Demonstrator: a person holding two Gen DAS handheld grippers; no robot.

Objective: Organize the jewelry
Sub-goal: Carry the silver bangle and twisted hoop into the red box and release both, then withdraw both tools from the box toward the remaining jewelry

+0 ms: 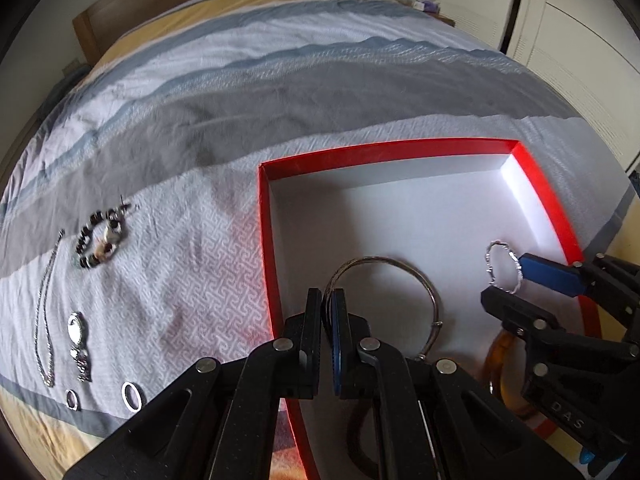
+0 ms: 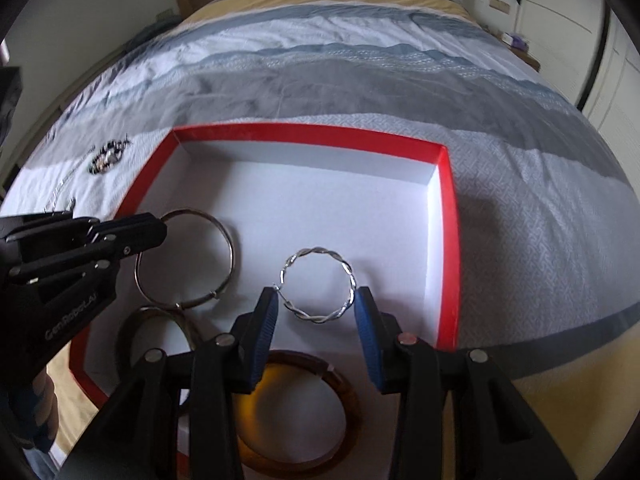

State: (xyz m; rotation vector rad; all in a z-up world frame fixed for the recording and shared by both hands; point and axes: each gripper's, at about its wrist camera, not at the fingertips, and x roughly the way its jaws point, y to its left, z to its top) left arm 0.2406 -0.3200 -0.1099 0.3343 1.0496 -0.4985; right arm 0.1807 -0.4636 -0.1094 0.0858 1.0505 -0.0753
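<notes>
Here, a thin, stiff silver wire bangle (image 1: 384,276) is pinched at its rim by the left claw (image 1: 329,312); the right claw (image 2: 316,312), spread, flanks a light twisted silver bangle (image 2: 320,286).

The red box (image 2: 450,240) looks like matt cardboard, its white paper lining smooth, and it sits on a bedspread (image 1: 192,264) of woven cloth with a raised, slightly rough pattern. The plain bangle (image 2: 188,258) and the twisted bangle (image 2: 320,286) are shiny metal, while the amber bangle (image 2: 296,412) looks like glossy translucent plastic. Both grippers are matt black grainy plastic with ribbed blue pads (image 2: 370,340), and the headboard (image 1: 120,4) is smooth wood.
</notes>
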